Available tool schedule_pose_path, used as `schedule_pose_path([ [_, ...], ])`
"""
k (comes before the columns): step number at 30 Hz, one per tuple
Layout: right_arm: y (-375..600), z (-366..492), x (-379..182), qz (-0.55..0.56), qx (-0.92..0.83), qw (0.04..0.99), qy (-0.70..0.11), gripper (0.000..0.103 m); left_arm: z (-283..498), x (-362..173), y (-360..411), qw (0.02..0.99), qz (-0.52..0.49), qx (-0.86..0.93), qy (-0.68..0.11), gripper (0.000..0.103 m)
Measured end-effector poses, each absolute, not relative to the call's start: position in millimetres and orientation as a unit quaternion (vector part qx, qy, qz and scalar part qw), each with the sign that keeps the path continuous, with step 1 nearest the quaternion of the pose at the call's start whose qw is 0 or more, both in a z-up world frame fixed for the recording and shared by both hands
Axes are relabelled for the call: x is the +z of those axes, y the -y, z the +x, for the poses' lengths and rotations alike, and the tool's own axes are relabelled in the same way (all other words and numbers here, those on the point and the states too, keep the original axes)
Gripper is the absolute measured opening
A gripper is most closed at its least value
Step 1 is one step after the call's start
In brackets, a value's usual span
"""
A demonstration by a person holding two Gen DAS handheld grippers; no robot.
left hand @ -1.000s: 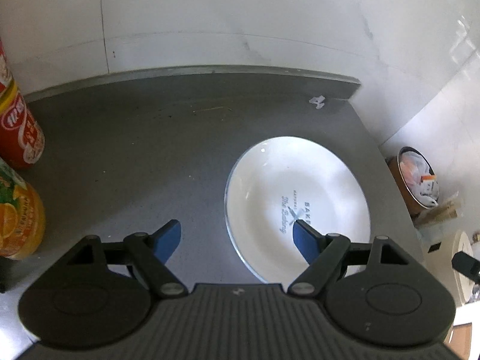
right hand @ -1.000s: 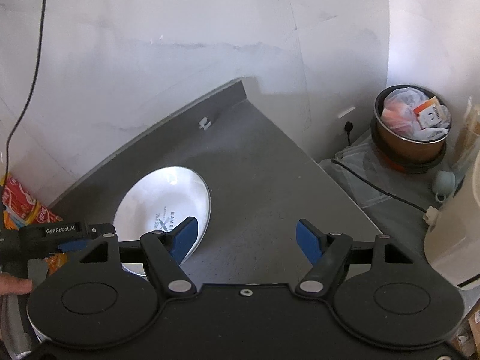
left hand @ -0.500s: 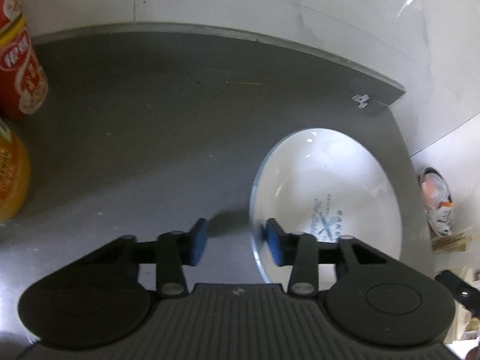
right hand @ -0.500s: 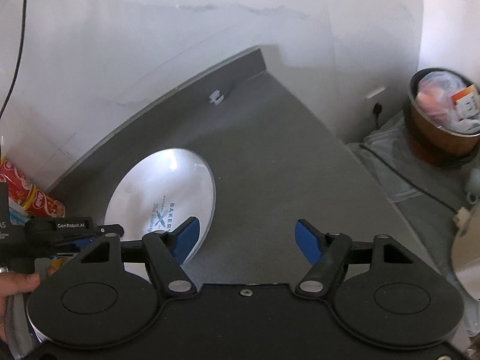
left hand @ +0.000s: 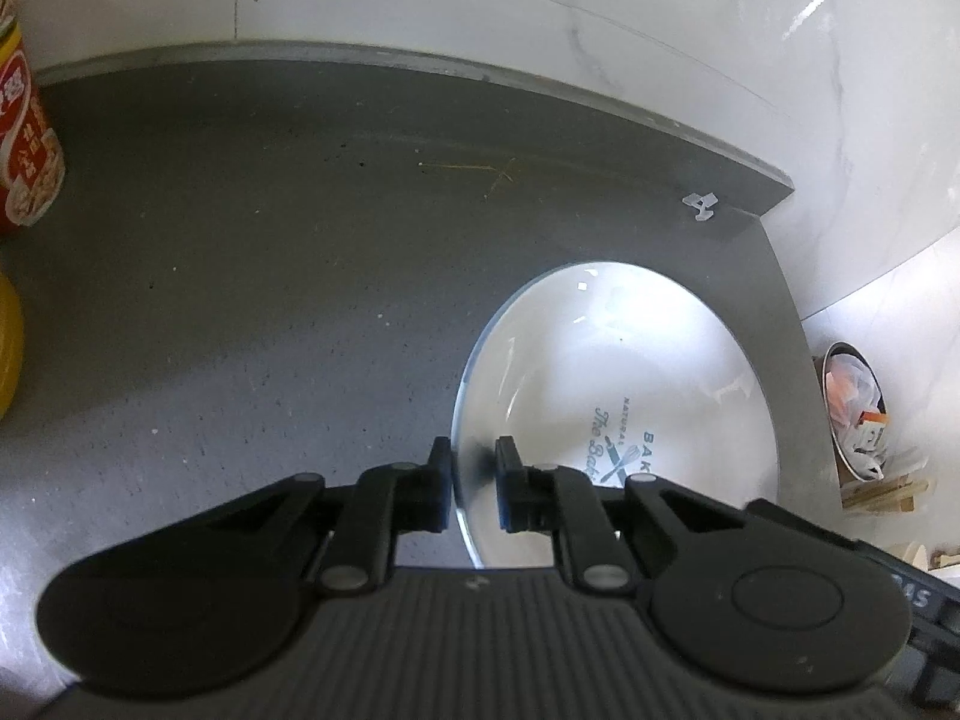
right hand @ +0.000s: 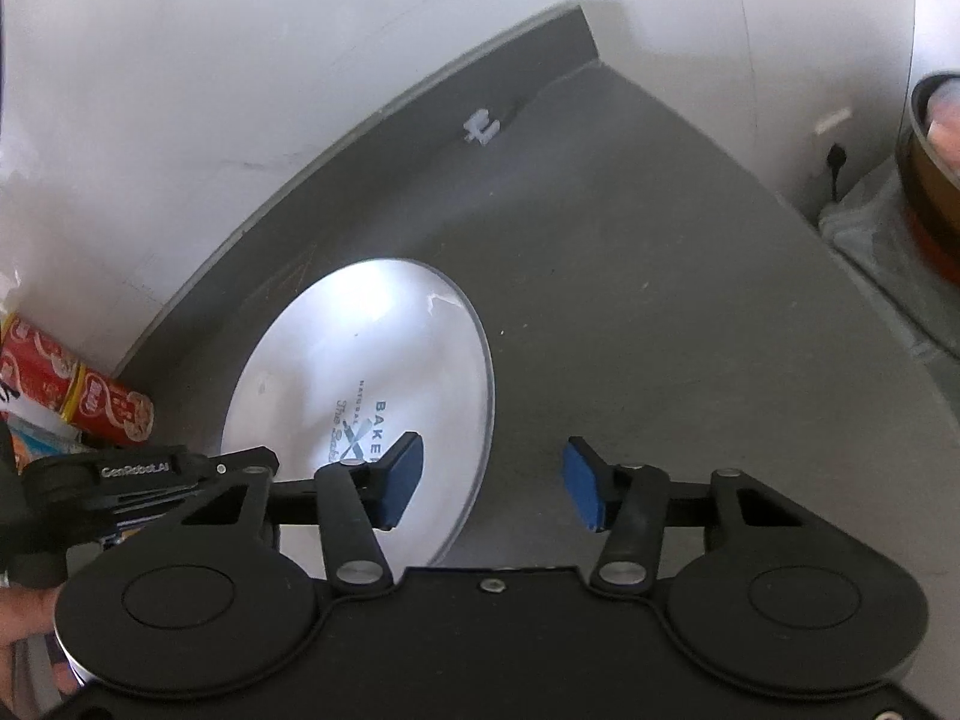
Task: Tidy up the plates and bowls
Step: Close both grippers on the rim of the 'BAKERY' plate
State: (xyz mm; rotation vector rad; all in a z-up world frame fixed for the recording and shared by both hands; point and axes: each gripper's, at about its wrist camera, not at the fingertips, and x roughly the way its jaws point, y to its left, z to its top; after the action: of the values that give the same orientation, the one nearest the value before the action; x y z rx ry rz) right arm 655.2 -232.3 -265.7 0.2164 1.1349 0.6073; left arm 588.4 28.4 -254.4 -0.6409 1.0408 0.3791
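One white plate (left hand: 630,372) lies near the counter's (left hand: 270,252) right edge; the left gripper (left hand: 474,483) clamps its rim, the right gripper (right hand: 492,480) gapes beside it.

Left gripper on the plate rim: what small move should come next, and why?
Probably a slight lift of the gripped edge. The left gripper has its fingers closed either side of the white plate's near rim, and the plate seems to lie on the grey counter. The right gripper is open, holding nothing, so it could support the other side.
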Motion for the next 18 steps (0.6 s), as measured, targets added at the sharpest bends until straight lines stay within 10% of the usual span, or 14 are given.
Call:
schedule_pose_path([
  [6, 227, 660, -270, 0.119, 0.296, 0.792, -0.521, 0.041, 598, -256, -36, 0.808, -0.301, 0.173, -0.476, 0.014],
  [8, 222, 661, -273, 0.104, 0.295, 0.786, -0.533, 0.011, 598, -257, -38, 0.808, -0.303, 0.172, -0.475, 0.014],
  [18, 226, 649, -244, 0.054, 0.316, 0.803, -0.503, 0.010, 595, -236, -37, 0.821, -0.299, 0.152, -0.462, 0.010],
])
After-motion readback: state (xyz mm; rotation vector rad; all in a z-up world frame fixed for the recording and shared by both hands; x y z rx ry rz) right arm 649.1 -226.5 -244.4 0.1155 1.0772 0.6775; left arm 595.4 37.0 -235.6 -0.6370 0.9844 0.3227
